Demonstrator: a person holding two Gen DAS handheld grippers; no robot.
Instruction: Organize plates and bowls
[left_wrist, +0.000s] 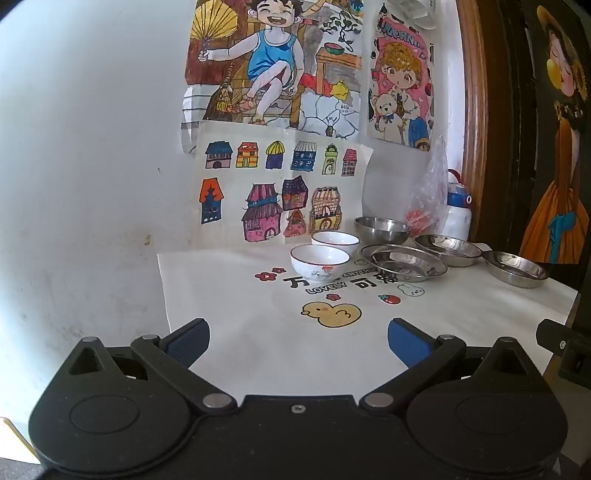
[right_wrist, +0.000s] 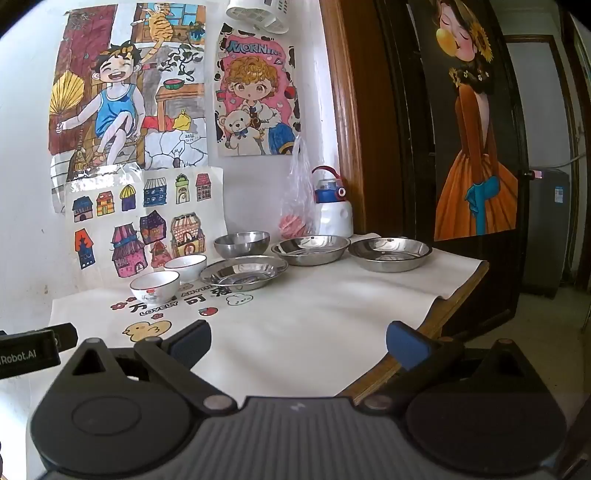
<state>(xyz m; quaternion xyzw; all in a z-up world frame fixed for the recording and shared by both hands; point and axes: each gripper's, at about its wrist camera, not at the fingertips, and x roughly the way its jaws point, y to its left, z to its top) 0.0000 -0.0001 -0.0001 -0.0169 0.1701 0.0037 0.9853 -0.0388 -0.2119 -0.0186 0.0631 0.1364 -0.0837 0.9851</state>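
Two white ceramic bowls stand near the wall, the near one (left_wrist: 319, 261) (right_wrist: 154, 286) in front of the far one (left_wrist: 335, 242) (right_wrist: 185, 266). A steel bowl (left_wrist: 381, 229) (right_wrist: 242, 243) sits behind them. Three steel plates lie to the right: the near plate (left_wrist: 402, 261) (right_wrist: 243, 272), the middle plate (left_wrist: 447, 249) (right_wrist: 311, 249) and the right plate (left_wrist: 515, 272) (right_wrist: 390, 253). My left gripper (left_wrist: 298, 339) is open and empty over the near cloth. My right gripper (right_wrist: 298, 341) is open and empty near the table's front right edge.
A white printed tablecloth (left_wrist: 461, 314) (right_wrist: 332, 306) covers the table. A plastic bag (right_wrist: 297, 206) and a white bottle (right_wrist: 334, 206) stand at the back by the wall. A wooden door frame (right_wrist: 351, 129) and a dark door (right_wrist: 461, 147) are on the right.
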